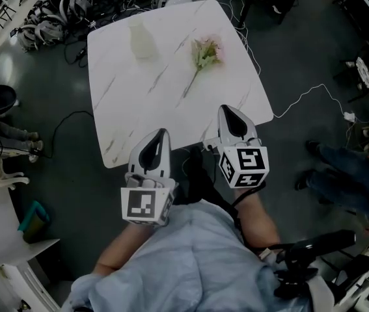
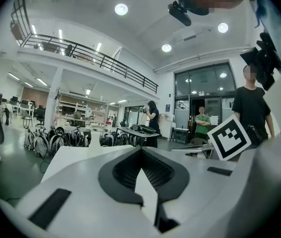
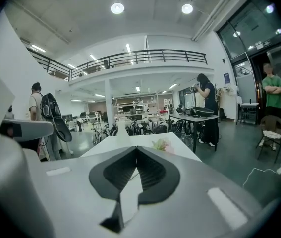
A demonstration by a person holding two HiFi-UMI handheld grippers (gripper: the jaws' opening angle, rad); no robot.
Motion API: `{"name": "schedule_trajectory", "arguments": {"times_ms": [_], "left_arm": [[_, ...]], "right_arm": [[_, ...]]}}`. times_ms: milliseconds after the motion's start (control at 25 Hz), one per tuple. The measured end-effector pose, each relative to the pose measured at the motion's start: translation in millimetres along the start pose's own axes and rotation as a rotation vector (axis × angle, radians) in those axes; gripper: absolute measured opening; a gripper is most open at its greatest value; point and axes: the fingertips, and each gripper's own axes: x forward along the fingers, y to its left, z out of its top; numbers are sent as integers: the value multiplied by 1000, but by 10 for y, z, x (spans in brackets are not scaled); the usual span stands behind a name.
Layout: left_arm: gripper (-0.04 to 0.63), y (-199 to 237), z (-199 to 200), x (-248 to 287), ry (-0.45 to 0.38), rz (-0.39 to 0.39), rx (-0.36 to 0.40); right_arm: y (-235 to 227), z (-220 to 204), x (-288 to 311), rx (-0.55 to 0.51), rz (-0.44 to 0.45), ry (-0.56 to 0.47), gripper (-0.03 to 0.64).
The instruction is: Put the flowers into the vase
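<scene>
Head view shows the left gripper (image 1: 160, 138) and right gripper (image 1: 230, 116) squeezed shut on nothing, so one should open up, then pinch the thin stem of the flowers (image 1: 205, 54) lying on the table (image 1: 125, 109) right of the vase (image 1: 142, 42).

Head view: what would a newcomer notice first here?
A white table fills the middle, with pink flowers lying near its far right and a pale vase standing left of them. At its near edge, the left gripper and right gripper, both empty, carry bold black-and-white marker cubes.

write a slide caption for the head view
Left gripper and right gripper, both shut, near a white marble-patterned table bearing cream vase and pink flowers
</scene>
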Motion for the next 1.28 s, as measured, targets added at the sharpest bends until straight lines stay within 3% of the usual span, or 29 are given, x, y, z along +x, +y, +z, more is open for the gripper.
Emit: {"name": "schedule_trajectory", "arguments": {"times_ms": [440,840,920,1000,1040,1280], "left_arm": [[4,14,227,946,16,62,17],[3,335,165,1404,61,111,-31],[4,429,75,1509,90,110,-44],[5,515,11,1619,103,102,-54],[3,562,-5,1673,103,96,-58],[4,931,-115,1880,155,101,-102]], "right_arm": [[-640,312,880,38,49,-8,12],[-823,210,1532,79,82,90,27],[-828,120,1703,102,87,124,52],[-831,-13,1877,128,87,169,162],[-832,-88,1963,144,82,194,186],[-903,-581,2437,274,15,354,269]]}}
